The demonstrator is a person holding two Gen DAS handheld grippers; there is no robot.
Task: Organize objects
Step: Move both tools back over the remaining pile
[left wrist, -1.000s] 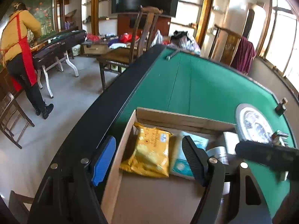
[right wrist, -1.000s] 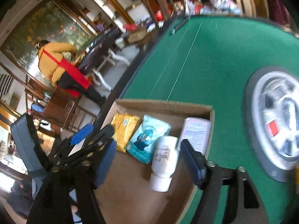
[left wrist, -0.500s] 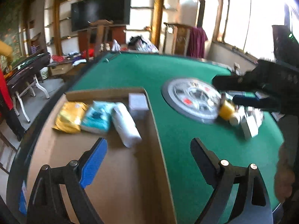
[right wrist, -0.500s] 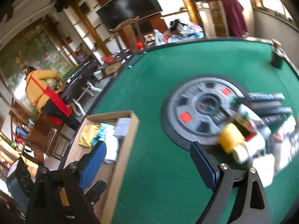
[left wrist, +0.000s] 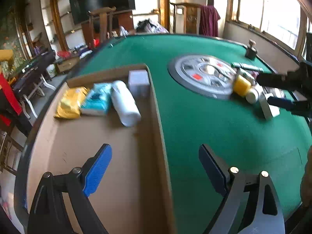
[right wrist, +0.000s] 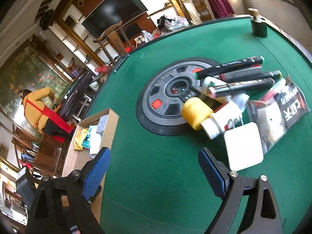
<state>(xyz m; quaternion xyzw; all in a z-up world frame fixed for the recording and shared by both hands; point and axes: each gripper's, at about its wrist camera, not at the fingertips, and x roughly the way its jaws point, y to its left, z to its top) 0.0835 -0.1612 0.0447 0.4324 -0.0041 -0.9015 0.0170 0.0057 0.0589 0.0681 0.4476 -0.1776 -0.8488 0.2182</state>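
Observation:
A shallow cardboard tray [left wrist: 158, 117] lies on the green table and holds a yellow packet [left wrist: 69, 103], a teal packet [left wrist: 97, 101], a white bottle [left wrist: 124, 103] on its side and a small white box [left wrist: 138, 81]. My left gripper [left wrist: 155, 167] is open and empty, straddling the tray's right wall. My right gripper [right wrist: 154, 173] is open and empty over bare felt. Just beyond it lies a heap: a yellow-capped bottle [right wrist: 197, 113], a white-capped bottle [right wrist: 222, 120], a white square box [right wrist: 243, 146], several black markers [right wrist: 234, 74] and a black packet [right wrist: 292, 101].
A round grey dial [right wrist: 167, 97] is set into the table's middle. A dark green jar [right wrist: 258, 27] stands near the far edge. Wooden chairs [left wrist: 103, 25] and a low table with clutter stand beyond. A person in yellow with a red apron [right wrist: 39, 109] works at the far left.
Both grippers swung right, away from the tray's contents, and their jaws widened. The right gripper now faces the heap on the felt; the left has stopped over the tray's right wall.

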